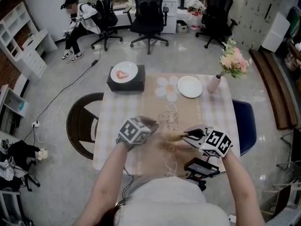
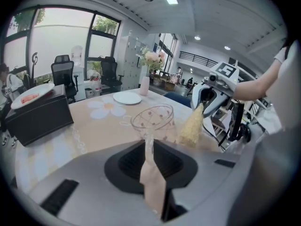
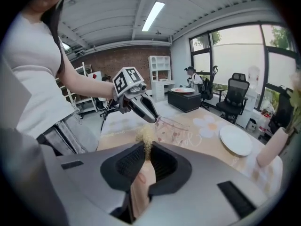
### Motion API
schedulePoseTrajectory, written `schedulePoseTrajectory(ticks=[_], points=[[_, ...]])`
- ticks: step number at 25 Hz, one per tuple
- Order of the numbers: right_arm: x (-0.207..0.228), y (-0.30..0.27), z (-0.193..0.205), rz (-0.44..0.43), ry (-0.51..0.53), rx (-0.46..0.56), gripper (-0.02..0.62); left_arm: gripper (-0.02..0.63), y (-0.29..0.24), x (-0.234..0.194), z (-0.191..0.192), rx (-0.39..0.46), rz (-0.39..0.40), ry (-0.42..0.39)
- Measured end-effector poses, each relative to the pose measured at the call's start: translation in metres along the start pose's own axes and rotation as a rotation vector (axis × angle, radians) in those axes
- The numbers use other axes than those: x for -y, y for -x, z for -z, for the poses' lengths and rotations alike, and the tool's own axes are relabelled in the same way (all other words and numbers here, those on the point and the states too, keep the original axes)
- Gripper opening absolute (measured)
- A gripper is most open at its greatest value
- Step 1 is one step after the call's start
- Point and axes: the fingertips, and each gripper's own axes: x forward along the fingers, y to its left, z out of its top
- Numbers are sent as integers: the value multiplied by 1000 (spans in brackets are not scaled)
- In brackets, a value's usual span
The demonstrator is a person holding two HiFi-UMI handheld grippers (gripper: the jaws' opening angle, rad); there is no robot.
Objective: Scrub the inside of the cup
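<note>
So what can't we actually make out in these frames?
Base of the cup: left gripper view, hidden behind the body of the left gripper.
Held end of the scrubber: right gripper view, buried between the jaws of the right gripper.
Whether scrubber touches cup: head view, blurred there, and the glass is clear.
What the red item on the far plate is: head view, too small.

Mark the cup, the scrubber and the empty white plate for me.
cup (image 2: 155, 119): left gripper view, glass wall under the rim.
scrubber (image 2: 192, 126): left gripper view, middle of its yellow fibres.
white plate (image 1: 189, 86): head view, its bare middle.
</note>
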Motion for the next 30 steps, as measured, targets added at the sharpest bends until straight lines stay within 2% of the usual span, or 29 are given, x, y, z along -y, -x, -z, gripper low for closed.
schedulePoseTrajectory(ticks=[6, 12, 15, 23, 27, 30], points=[[21, 21, -28, 35, -32, 147, 44, 57, 0, -3, 3, -21, -23, -64], [41, 18, -22, 66, -70, 156, 44, 57, -3, -9, 5, -30, -54, -111], [45, 14, -14, 65, -102, 159, 44, 57, -5, -12, 5, -24, -64, -108], [32, -2, 21, 45, -131, 69, 44, 57, -1, -10, 5, -33, -55, -75], [30, -8, 39, 55, -137, -9, 44, 57, -2, -9, 7, -42, -50, -57], [29, -7, 44, 61, -157, -28, 44, 57, -3, -8, 6, -32, -49, -56]])
